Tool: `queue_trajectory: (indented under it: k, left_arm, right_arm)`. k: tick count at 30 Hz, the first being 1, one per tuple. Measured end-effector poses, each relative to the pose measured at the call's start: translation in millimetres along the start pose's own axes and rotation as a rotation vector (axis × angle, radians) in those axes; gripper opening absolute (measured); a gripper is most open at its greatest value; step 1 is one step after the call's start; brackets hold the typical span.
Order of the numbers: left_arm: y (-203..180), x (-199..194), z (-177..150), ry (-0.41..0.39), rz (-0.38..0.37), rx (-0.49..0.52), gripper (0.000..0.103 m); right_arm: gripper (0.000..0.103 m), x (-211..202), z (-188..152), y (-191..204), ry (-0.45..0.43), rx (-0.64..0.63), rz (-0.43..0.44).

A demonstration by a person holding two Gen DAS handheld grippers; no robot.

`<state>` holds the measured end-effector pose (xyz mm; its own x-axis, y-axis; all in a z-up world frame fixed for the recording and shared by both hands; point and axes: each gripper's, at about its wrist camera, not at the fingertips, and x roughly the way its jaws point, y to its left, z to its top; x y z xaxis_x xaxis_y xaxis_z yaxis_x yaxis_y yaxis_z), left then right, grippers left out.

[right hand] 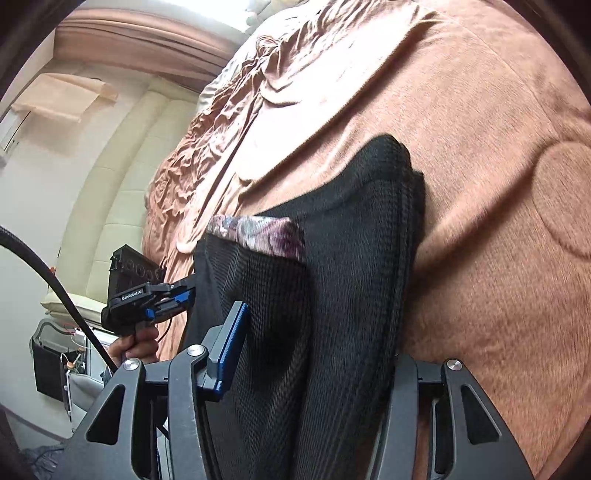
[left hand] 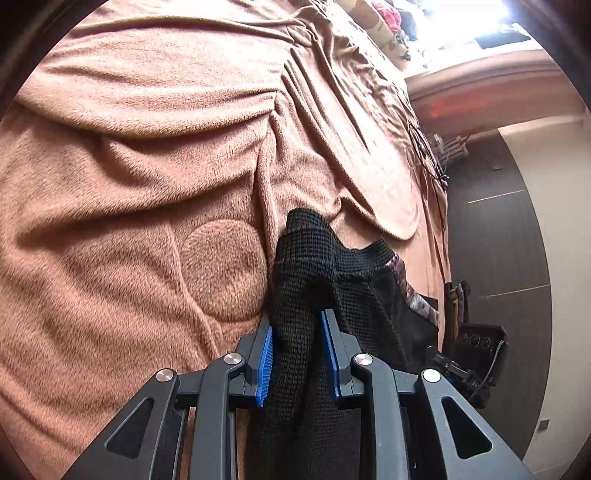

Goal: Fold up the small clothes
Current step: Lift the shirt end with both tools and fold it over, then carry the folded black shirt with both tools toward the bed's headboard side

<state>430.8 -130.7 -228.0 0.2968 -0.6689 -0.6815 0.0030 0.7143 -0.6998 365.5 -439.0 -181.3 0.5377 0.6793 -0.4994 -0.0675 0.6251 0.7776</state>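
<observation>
A black knit garment point(left hand: 306, 273) with a purple floral band point(right hand: 258, 236) hangs stretched between my two grippers above the bed. In the left wrist view my left gripper point(left hand: 297, 321) is shut on a bunched edge of it, the cloth filling the gap between the blue pads point(left hand: 266, 365). In the right wrist view the garment point(right hand: 351, 258) runs through my right gripper point(right hand: 317, 325). It lies against the left blue pad point(right hand: 232, 347) and covers the right finger. The left gripper point(right hand: 184, 291) shows there too, clamped on the far edge, with a hand point(right hand: 136, 343) on its handle.
A brown fleece blanket point(left hand: 147, 184) covers the bed in loose folds. A cream padded headboard point(right hand: 122, 184) stands at one end. Cables point(left hand: 424, 147) lie at the bed's edge above the dark floor point(left hand: 491, 240). Other clothes point(left hand: 388, 14) are piled far off.
</observation>
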Motion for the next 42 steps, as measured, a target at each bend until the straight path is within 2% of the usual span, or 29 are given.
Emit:
queue_trajectory:
  k: [4, 7, 9, 11, 13, 23, 42]
  left_arm:
    - [-2, 7, 12, -0.008, 0.0, 0.002, 0.025]
    - [-6, 14, 20, -0.008, 0.016, 0.019, 0.024]
    - [-8, 15, 22, -0.011, 0.022, 0.027, 0.02]
    - [-10, 13, 21, -0.019, 0.024, 0.037, 0.011]
    - [-11, 7, 18, -0.034, 0.016, 0.049, 0.009]
    - [-45, -41, 2, -0.11, -0.047, 0.113, 0.008]
    - [-100, -139, -52, -0.249, -0.097, 0.206, 0.008]
  right_arm:
    - [0.03, 6, 3, -4, 0.006, 0.006, -0.013]
    - [0.025, 7, 5, -2, 0.011, 0.002, -0.022]
    - [0.021, 7, 6, 1, 0.012, -0.002, -0.039]
    - [0.017, 5, 5, 8, 0.007, -0.017, -0.053]
    - [0.013, 2, 3, 16, -0.006, -0.029, -0.065]
    - [0.011, -26, -11, 69, -0.074, -0.127, -0.101]
    - [0.011, -106, -79, 140, -0.203, -0.273, -0.105]
